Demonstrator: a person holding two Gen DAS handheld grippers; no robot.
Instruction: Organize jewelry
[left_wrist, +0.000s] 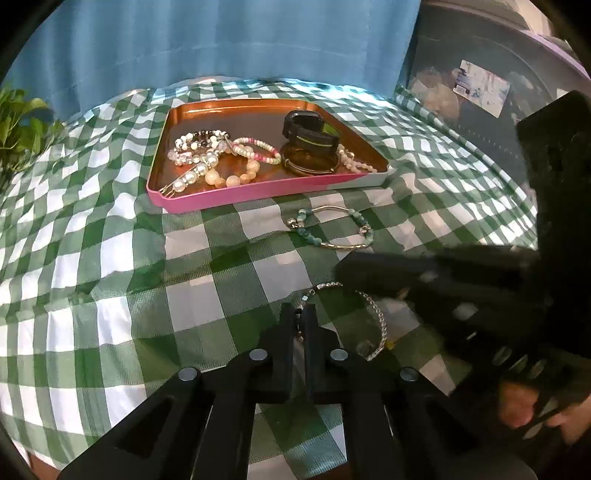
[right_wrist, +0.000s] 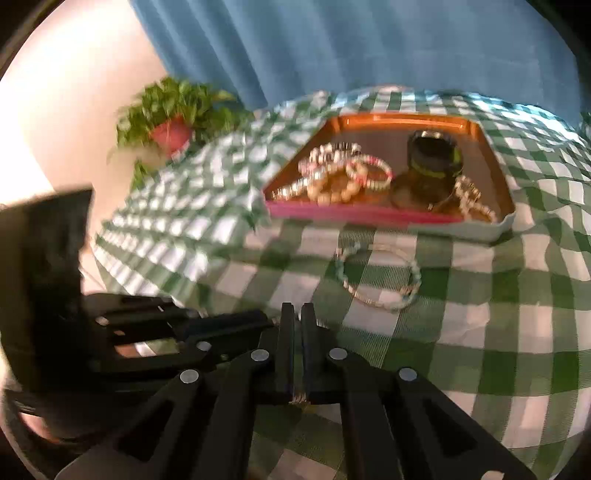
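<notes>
A blue curtain (left_wrist: 221, 40) hangs behind the table, which is covered with a green-and-white checked cloth (left_wrist: 110, 266). At the far left edge I can see a leafy plant in a red pot (right_wrist: 171, 131), and through my left camera a clear plastic storage bin (left_wrist: 461, 85) sits off to the right.

A shallow tray (left_wrist: 266, 190) with a copper-coloured inside and a pink front wall rests on the cloth towards the back. It holds a heap of pearl and bead bracelets (left_wrist: 214, 155) on its left side, and a black watch (left_wrist: 308, 131) standing beside a dark round bangle (left_wrist: 310, 162) on its right.

Just in front of the tray, lying loose on the cloth, I see a turquoise-bead bracelet (left_wrist: 332, 229), untouched by either tool.

Nearer to me lies a silver chain bracelet (left_wrist: 373, 314). My left gripper (left_wrist: 299, 314) has its jaws pinched together on one end of it, with dark links showing in the narrow slit. My right gripper (left_wrist: 345, 267) comes in from the right over the chain's far side. In its own view its jaws are closed, with a bit of silver chain caught between them low down. That view is motion-blurred, so I can't tell more detail there.
</notes>
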